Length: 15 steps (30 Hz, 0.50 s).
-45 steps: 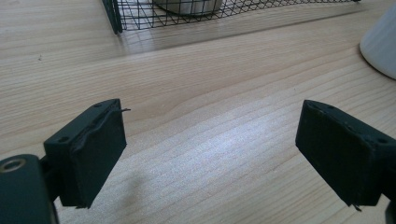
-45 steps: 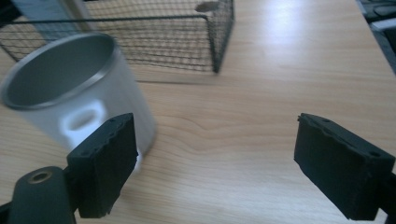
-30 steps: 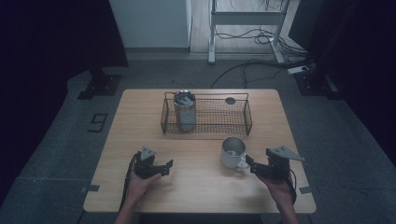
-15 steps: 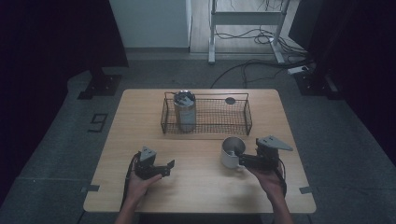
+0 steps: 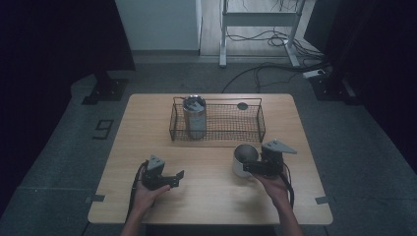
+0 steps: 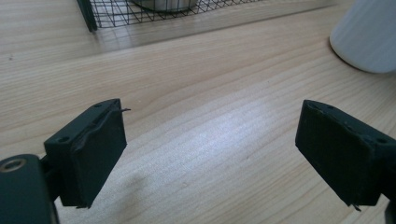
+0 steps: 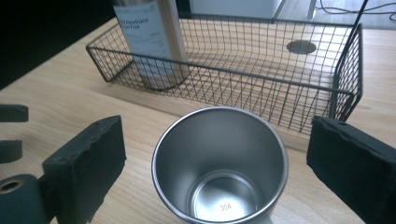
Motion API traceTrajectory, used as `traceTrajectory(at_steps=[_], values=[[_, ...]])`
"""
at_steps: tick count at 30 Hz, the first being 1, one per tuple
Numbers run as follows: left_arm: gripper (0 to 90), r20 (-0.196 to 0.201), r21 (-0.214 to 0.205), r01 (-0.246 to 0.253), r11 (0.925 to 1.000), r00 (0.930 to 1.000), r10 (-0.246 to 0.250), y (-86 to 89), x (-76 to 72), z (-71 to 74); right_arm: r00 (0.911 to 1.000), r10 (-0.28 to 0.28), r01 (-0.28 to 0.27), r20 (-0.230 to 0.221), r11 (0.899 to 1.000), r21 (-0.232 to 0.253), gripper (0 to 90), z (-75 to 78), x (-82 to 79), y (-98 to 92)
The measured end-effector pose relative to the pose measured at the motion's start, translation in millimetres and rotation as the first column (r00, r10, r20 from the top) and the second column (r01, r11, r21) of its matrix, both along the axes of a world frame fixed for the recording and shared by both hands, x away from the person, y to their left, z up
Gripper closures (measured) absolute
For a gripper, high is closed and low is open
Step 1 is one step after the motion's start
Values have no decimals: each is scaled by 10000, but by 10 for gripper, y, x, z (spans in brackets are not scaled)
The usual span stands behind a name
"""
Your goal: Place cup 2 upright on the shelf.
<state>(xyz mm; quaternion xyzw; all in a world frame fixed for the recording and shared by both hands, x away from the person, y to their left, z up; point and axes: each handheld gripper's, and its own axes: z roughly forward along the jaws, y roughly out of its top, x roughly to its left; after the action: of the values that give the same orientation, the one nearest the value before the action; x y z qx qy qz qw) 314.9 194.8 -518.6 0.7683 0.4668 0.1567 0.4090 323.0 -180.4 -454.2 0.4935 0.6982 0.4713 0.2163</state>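
Near the table's (image 5: 147, 118) front right, the right gripper (image 5: 252, 167) stands wide open around an upright steel cup (image 7: 219, 163), pads clear of its rim. Front left, the left gripper (image 5: 173, 178) rests open over bare wood, holding nothing. Behind, a wire basket (image 5: 248, 125) holds a steel tumbler (image 5: 194, 117).

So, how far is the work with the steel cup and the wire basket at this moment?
Done: one tall steel bottle already stands upright in the wire basket. In hand: the right gripper has its open jaws on either side of the steel cup, not yet pressing it; the cup stands on the table in front of the basket. Left: probably to grip, lift and place it inside. The left gripper is open and idle.
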Motion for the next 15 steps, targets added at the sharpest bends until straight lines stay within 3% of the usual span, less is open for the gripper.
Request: traceTrajectory(at_steps=[5, 15], values=[[88, -75, 79, 36, 10000, 10000, -35, -11, 4, -16, 10000, -94, 95, 8, 9998, -162, 24, -29, 17, 30], [87, -126, 139, 88, 9999, 9999, -86, -12, 0, -18, 9992, -19, 1, -400, 9990, -444, 3, -136, 69, 63]])
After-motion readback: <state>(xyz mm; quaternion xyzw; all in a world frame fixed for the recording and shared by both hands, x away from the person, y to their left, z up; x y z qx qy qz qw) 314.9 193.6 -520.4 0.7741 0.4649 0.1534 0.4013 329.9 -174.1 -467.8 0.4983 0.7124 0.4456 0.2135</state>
